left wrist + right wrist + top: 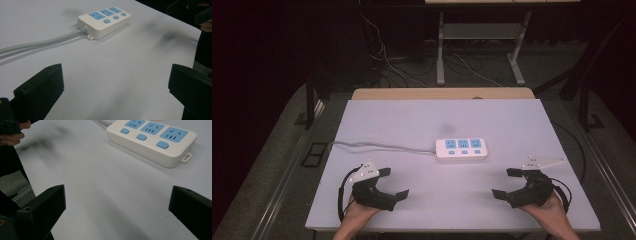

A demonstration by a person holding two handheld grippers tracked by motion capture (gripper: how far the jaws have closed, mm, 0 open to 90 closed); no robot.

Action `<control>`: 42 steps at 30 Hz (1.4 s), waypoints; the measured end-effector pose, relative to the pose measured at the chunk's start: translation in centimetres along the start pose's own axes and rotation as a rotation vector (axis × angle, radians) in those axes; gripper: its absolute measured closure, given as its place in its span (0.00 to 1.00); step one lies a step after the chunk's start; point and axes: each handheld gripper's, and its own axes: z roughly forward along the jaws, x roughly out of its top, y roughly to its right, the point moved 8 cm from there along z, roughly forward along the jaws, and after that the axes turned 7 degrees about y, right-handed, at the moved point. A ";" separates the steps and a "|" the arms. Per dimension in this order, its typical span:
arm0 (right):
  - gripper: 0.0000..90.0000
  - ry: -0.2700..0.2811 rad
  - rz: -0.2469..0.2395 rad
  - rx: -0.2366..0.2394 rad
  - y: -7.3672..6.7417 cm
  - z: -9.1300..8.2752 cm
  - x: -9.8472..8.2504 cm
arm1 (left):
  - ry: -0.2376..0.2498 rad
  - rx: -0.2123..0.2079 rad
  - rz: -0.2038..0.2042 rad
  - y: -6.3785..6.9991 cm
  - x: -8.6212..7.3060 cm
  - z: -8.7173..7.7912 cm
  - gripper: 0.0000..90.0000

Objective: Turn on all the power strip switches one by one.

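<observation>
Left gripper (393,183): held low over the near left part of the table (412,120); jaws spread wide, with bare tabletop between them; holds nothing and touches nothing that can be seen.

Right gripper (504,183): held low over the near right part of the table; jaws likewise spread wide, empty, with bare surface showing between them in the right gripper view.

Power strip (461,148): white, with three blue sockets and three blue switches; lies flat a little right of the table's centre, farther from the person than both grippers and between them; well apart from each.

Cord (377,146): grey, leaves the strip's left end and runs leftward across the table to its left edge; passes beyond the left gripper without touching it.

Near edge: both hands come in over it; the grippers sit just inside it.

Side edges: the left gripper stands near the left edge, the right gripper near the right edge.

Open room: the tabletop between the two grippers is bare, as is the broad far part behind the strip; a wooden strip (442,93) borders the far edge.
</observation>
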 end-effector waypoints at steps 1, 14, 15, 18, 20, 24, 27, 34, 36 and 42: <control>0.01 0.003 0.003 -0.001 0.1 -0.1 0.2 | 0.001 0.001 -0.002 0.0 0.0 0.0 0.00; 0.01 -0.012 -0.003 0.022 0.6 0.1 1.8 | 0.000 0.004 -0.002 -0.1 -0.1 0.0 0.00; 0.01 -0.013 -0.005 0.024 0.6 0.1 1.9 | -0.001 0.004 -0.002 -0.1 -0.1 0.0 0.00; 0.01 -0.016 -0.008 0.027 0.7 0.1 2.2 | 0.001 0.000 -0.002 0.0 -0.1 0.0 0.00; 0.01 -0.019 -0.009 0.027 0.8 0.1 2.5 | 0.008 -0.002 -0.006 0.0 0.0 0.0 0.00; 0.01 -0.027 -0.009 0.031 0.9 0.2 3.1 | 0.009 -0.003 -0.005 0.0 0.0 -0.1 0.00; 0.01 -0.035 -0.018 0.034 1.1 0.3 3.5 | 0.006 -0.004 -0.004 0.0 0.0 0.0 0.00; 0.01 -0.056 -0.028 0.035 1.4 0.7 4.5 | 0.004 -0.004 -0.007 0.0 -0.1 0.1 0.00; 0.01 -0.065 -0.033 0.037 1.5 0.8 4.7 | 0.002 -0.002 -0.005 0.0 -0.1 0.1 0.00; 0.01 -0.080 -0.053 0.032 1.7 1.3 5.9 | 0.001 -0.006 -0.001 0.2 -0.2 0.3 0.00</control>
